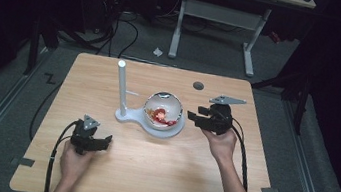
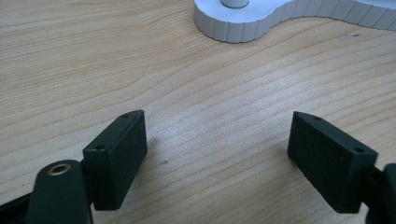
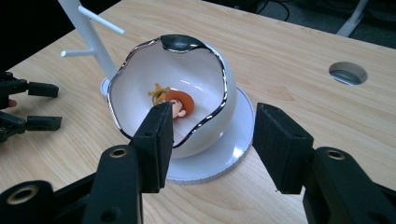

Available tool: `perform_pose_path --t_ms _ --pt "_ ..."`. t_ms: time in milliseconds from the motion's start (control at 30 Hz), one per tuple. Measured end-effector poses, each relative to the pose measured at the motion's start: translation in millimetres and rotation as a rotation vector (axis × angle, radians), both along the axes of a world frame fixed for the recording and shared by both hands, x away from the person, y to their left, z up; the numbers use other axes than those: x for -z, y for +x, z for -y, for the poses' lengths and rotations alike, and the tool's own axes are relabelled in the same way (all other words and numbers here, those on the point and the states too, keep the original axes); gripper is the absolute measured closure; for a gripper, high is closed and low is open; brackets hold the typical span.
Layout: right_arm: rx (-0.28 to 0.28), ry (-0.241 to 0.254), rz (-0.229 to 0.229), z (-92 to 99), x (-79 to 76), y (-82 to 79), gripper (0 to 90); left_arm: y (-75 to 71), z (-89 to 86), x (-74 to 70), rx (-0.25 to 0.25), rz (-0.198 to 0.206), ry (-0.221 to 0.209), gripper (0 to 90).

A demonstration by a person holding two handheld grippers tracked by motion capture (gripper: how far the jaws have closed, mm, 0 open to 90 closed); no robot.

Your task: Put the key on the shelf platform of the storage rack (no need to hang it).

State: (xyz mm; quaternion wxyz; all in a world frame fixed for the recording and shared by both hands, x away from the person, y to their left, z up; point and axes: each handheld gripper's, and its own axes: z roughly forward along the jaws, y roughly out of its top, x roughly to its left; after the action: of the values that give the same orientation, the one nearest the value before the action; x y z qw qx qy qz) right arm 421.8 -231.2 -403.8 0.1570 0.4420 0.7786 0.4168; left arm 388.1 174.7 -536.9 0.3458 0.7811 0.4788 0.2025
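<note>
So we've got a white bowl (image 1: 164,109) with a wavy silver rim sitting on the round end of a white stand base (image 1: 131,118), roughly mid-table (image 1: 97,171). Inside it lies a small red and orange toy figure (image 3: 177,103), near the bottom of the bowl.

Our right gripper (image 1: 194,118) sits just to the right of the bowl in the high view, jaws apart with nothing between them. In the right gripper view the bowl is straight ahead of the pads (image 3: 161,140): the left pad overlaps the near rim in the picture, but we can't tell if it's actually touching. The toy peeks out just above that pad.

Our left gripper (image 1: 106,140) is down near the front left of the table, well apart from the bowl, jaws wide open over bare wood. Its view catches just the ribbed edge of the base (image 2: 243,25) at the top, cut off by the frame.

No readable brands or writing anywhere we can spot. The toy is partly hidden by the rim and too small to make out properly. The stand's white post (image 1: 121,86) has pegs (image 3: 100,18) sticking out, and its top is cropped in the right gripper view.
</note>
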Motion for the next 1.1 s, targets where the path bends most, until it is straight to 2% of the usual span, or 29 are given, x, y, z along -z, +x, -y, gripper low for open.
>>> perform_pose_path --t_ms 100,200,400,533,667,833,933,1033,1100 --pt "0.006 -0.008 0.008 5.3 -2.5 -3.6 48.4 0.0 0.0 -0.1 0.000 -0.001 0.000 20.3" --pt "0.015 0.006 0.022 11.4 -4.2 -8.7 48.6 0.0 -0.1 -0.1 0.001 -0.001 0.000 20.3" --pt "0.043 0.010 0.003 22.6 -0.2 -15.1 48.4 0.0 -0.2 -0.1 0.001 -0.001 -0.002 20.6" --pt "0.040 0.007 0.025 25.7 -4.7 -20.8 48.4 0.0 -0.2 -0.1 0.001 -0.002 -0.002 20.5" --pt "0.039 0.014 0.019 29.0 -7.8 -27.2 48.2 0.0 -0.2 -0.1 0.000 -0.001 -0.002 20.5" --pt "0.043 0.026 0.033 35.8 -9.3 -35.4 48.4 0.0 -0.2 -0.1 0.000 -0.001 -0.002 20.5" --pt "0.060 0.022 0.023 41.3 -7.6 -40.8 48.4 0.1 -0.2 -0.1 0.001 -0.001 -0.002 20.5" --pt "0.091 0.044 0.056 49.6 -5.9 -47.8 49.5 0.0 -0.2 -0.1 0.001 -0.001 -0.002 20.5" --pt "0.110 0.055 0.050 54.8 -3.2 -51.0 49.6 0.1 -0.2 -0.1 0.000 -0.001 -0.002 20.5"
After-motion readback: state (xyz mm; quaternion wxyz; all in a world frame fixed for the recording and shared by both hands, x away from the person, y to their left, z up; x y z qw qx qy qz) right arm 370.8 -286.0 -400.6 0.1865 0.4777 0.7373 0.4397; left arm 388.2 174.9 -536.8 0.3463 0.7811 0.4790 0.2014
